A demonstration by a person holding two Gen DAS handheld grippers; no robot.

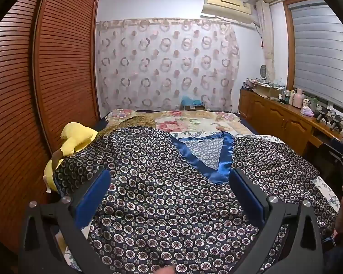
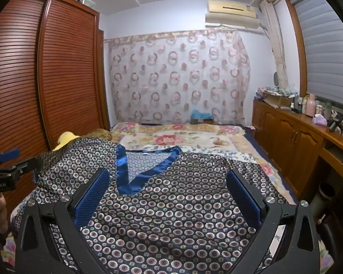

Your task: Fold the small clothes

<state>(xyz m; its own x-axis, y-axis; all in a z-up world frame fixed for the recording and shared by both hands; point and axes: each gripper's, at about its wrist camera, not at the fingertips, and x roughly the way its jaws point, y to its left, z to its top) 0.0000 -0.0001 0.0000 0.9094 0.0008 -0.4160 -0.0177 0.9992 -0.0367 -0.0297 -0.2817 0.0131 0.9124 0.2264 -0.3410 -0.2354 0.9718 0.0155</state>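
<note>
A dark satin top [image 1: 162, 196] [image 2: 171, 214] printed with small rings lies spread flat on the bed, front side up. Its shiny blue V-neck trim [image 1: 217, 171] [image 2: 125, 178] points toward me. My left gripper [image 1: 171, 178] hovers over the left half of the top, open wide, nothing between its blue pads [image 1: 96, 196]. My right gripper [image 2: 168, 178] hangs over the right half, also open and empty. In the right wrist view the left gripper [image 2: 4, 162] shows at the left edge, held by a hand [image 2: 0, 212].
A yellow soft toy [image 1: 77, 139] lies at the top's left sleeve, by the brown slatted wardrobe [image 1: 34, 91]. A floral quilt [image 2: 183, 139] covers the bed beyond. A wooden sideboard [image 2: 290, 132] with bottles runs along the right, under the window blind.
</note>
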